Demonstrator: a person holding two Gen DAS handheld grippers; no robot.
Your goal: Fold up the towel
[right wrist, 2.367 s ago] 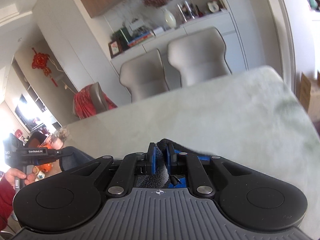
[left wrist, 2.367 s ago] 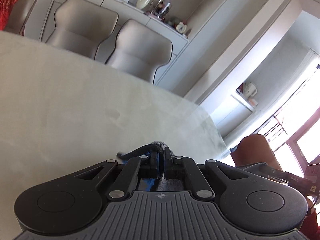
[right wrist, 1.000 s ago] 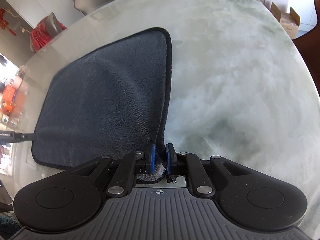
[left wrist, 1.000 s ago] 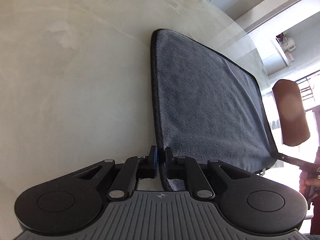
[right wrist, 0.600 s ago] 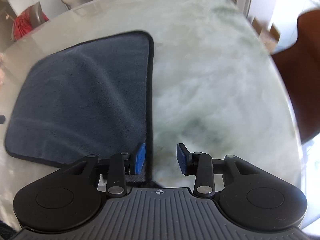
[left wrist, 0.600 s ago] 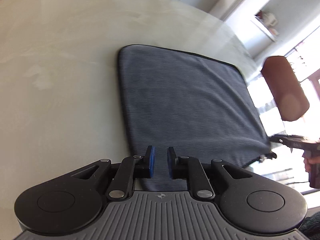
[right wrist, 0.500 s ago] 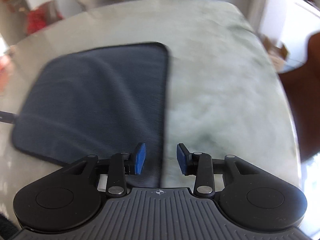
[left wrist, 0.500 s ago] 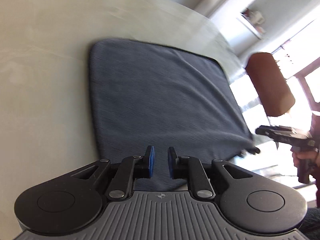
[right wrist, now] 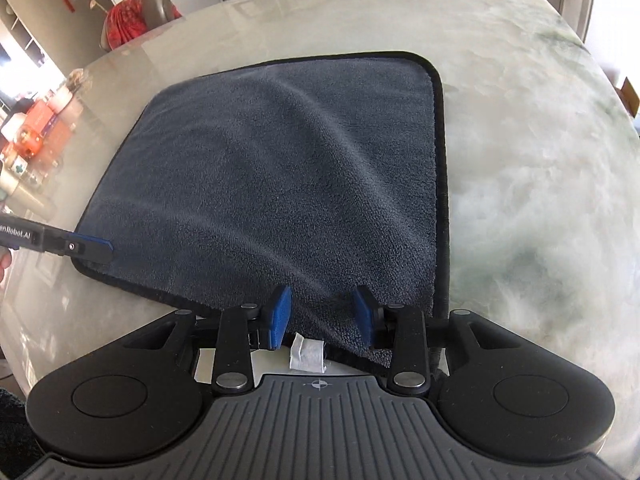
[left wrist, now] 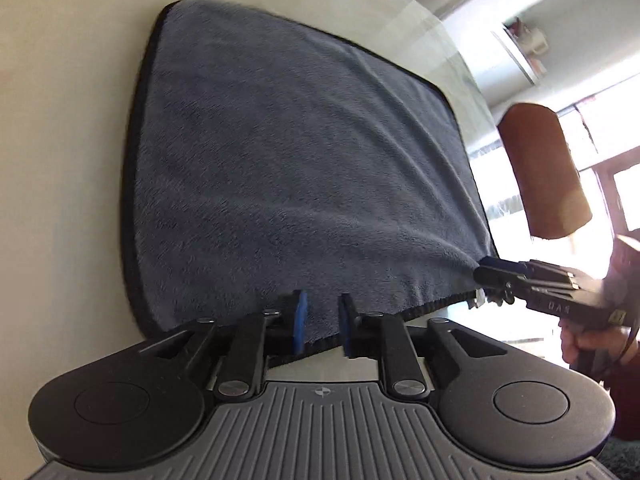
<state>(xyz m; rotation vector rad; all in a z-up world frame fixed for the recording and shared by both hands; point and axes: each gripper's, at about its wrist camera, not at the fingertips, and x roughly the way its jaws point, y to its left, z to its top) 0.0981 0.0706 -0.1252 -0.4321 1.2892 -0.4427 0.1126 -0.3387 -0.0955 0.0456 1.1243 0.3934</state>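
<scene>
A dark grey towel (left wrist: 304, 168) with a black hem lies spread flat on the pale marble table (left wrist: 60, 160); it also shows in the right wrist view (right wrist: 280, 184). My left gripper (left wrist: 322, 326) is open, its blue pads over the towel's near edge. My right gripper (right wrist: 324, 316) is open over the near edge by the right corner, above the white care tag (right wrist: 308, 356). The right gripper appears in the left wrist view (left wrist: 496, 280) at the towel's right corner. The left gripper appears in the right wrist view (right wrist: 90, 250) at the left corner.
The table (right wrist: 540, 184) extends wide to the right of the towel. A brown chair back (left wrist: 540, 172) stands beyond the table's right edge. A chair with red cloth (right wrist: 132, 20) and pale chairs stand at the far side.
Both grippers held the towel's near corners, laid it flat, then opened and let go. Since half a second ago both have shifted inward along the near edge.
</scene>
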